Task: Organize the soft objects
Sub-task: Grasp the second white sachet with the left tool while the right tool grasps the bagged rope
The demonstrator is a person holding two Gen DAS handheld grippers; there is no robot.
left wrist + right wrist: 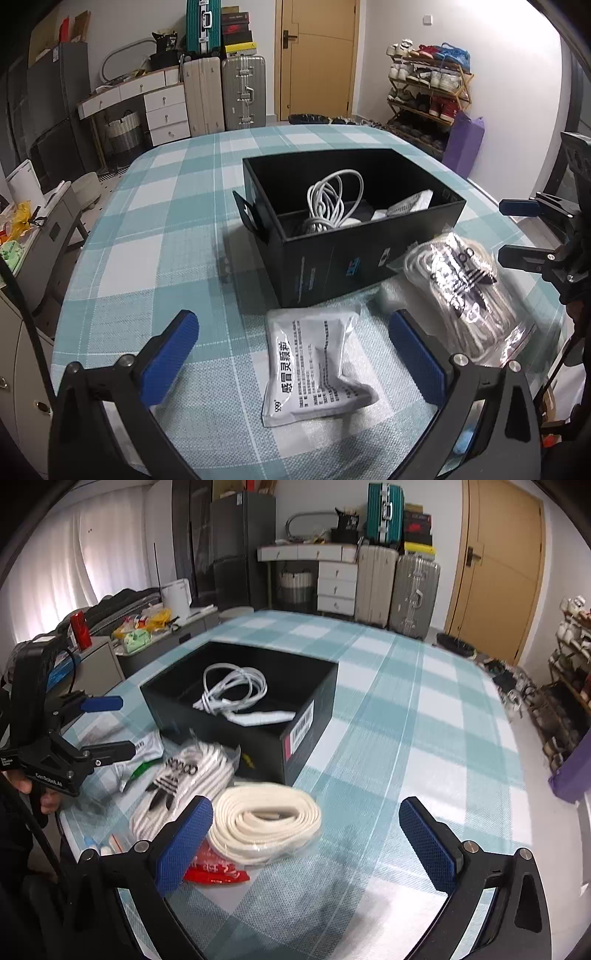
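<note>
A black box [332, 266] [266, 738] stands open on the checked tablecloth, with a coiled white cable [332, 199] [232, 686] and a white packet inside. My left gripper [291, 354] is open just above a white medicine sachet [314, 365] that lies between its blue pads. To the right lies a clear bag of white laces with a black logo [461, 295] [184, 779]. My right gripper [306, 845] is open over a bagged coil of cream strap [266, 819], with a red packet [214, 871] by its left pad. The right gripper [517, 232] also shows at the left view's edge.
The tablecloth [424, 738] has free room right of the box. Small items lie at the near left table edge [107, 845]. Suitcases [225, 92], a drawer desk [155, 103], a shoe rack [428, 85] and a purple bag [463, 144] stand beyond the table.
</note>
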